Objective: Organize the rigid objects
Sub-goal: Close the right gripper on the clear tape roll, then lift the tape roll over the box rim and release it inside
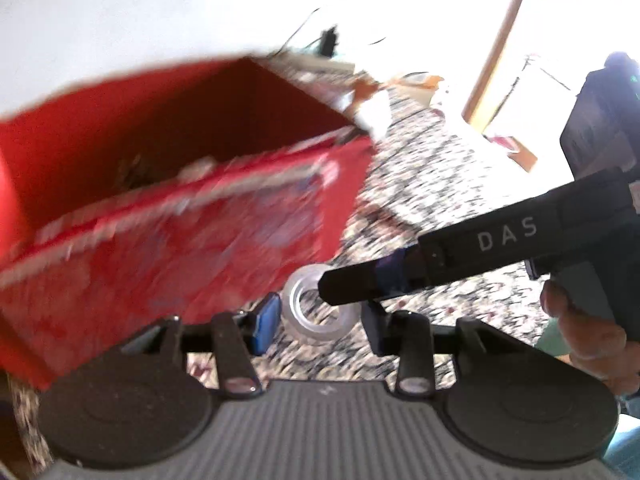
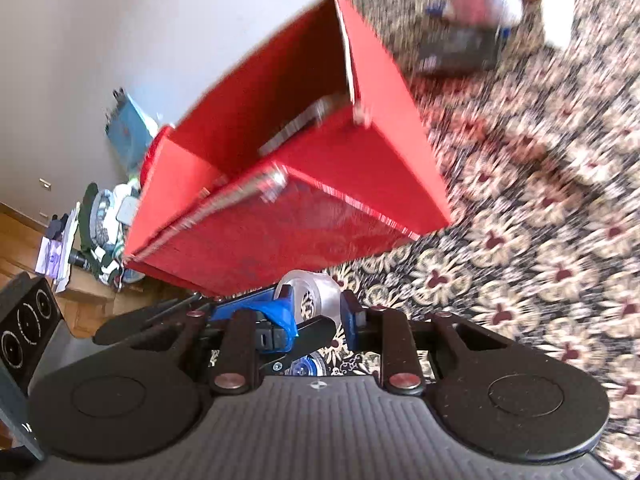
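Red cardboard box [image 1: 168, 200], open-topped, tilts above the patterned carpet [image 2: 540, 220]. Clear glossy tape roll [image 2: 316, 292] sits pinched between both grippers: left gripper [image 1: 320, 320] and right gripper [image 2: 320, 312] clamp it.

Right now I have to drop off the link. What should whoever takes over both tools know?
Right tool: fingers on either side of the clear tape roll, apparently clamped on it.
Left tool: the same roll lies between its fingers; blur hides whether they press on it.
The open red box is just beyond the roll, on the patterned carpet.
Done: something already lies in the box, too blurred to name.
Left: probably get the roll into the box. More items lie further back on the carpet.
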Motion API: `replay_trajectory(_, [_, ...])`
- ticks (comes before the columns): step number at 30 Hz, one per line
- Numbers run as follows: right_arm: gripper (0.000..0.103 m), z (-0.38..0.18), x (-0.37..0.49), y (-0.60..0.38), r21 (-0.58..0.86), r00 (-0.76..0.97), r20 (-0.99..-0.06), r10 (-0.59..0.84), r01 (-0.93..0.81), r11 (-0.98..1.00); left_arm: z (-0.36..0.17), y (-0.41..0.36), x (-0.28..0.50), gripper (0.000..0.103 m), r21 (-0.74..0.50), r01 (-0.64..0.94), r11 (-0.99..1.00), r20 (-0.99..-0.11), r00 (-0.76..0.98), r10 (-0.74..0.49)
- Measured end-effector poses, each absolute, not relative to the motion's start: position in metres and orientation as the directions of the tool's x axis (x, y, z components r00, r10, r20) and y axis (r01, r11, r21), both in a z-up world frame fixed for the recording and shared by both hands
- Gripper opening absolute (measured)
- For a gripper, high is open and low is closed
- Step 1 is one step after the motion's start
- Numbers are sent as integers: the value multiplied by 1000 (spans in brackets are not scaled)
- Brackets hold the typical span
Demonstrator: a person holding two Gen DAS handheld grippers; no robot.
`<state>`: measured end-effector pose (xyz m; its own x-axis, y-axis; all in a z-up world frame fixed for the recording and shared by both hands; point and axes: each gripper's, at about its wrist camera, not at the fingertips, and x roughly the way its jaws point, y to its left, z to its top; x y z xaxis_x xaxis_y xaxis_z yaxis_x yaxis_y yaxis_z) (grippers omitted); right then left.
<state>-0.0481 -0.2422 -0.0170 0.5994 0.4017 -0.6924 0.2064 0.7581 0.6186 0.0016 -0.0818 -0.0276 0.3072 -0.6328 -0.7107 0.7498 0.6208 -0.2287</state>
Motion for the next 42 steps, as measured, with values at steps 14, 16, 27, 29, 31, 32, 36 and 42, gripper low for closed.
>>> replay_trajectory(14, [6, 65, -14, -255, 542, 761, -557, 334, 28, 840, 61, -76, 34, 39, -148, 783, 605, -549, 444, -709])
replay_trajectory(16, [6, 67, 8, -251, 537, 757, -545, 360, -15, 844, 67, -73, 46, 39, -128, 759, 638, -547, 482, -684])
replay_trajectory(27, [6, 31, 130, -209, 544, 628, -612, 481, -108, 832, 35, -52, 141, 40, -89, 605, 791, -664, 556, -500])
replay_trajectory(29, [6, 20, 145, -202, 548, 605, -630, 487, -98, 831, 25, -50, 156, 40, -87, 575, 814, -694, 551, -463])
replay_trajectory(31, [6, 9, 155, -196, 553, 585, -644, 493, -89, 828, 15, -48, 165, 40, -80, 551, 831, -717, 548, -432])
replay_trajectory(32, [6, 5, 160, -195, 556, 577, -649, 495, -84, 827, 11, -49, 170, 40, -79, 542, 837, -725, 545, -421])
replay_trajectory(36, [6, -11, 174, -192, 563, 557, -666, 497, -61, 824, -5, -49, 187, 40, -76, 506, 859, -759, 529, -379])
replay_trajectory(42, [7, -23, 177, -183, 485, 580, -696, 425, -58, 873, -15, -55, 197, 41, -6, 446, 895, -813, 519, -264])
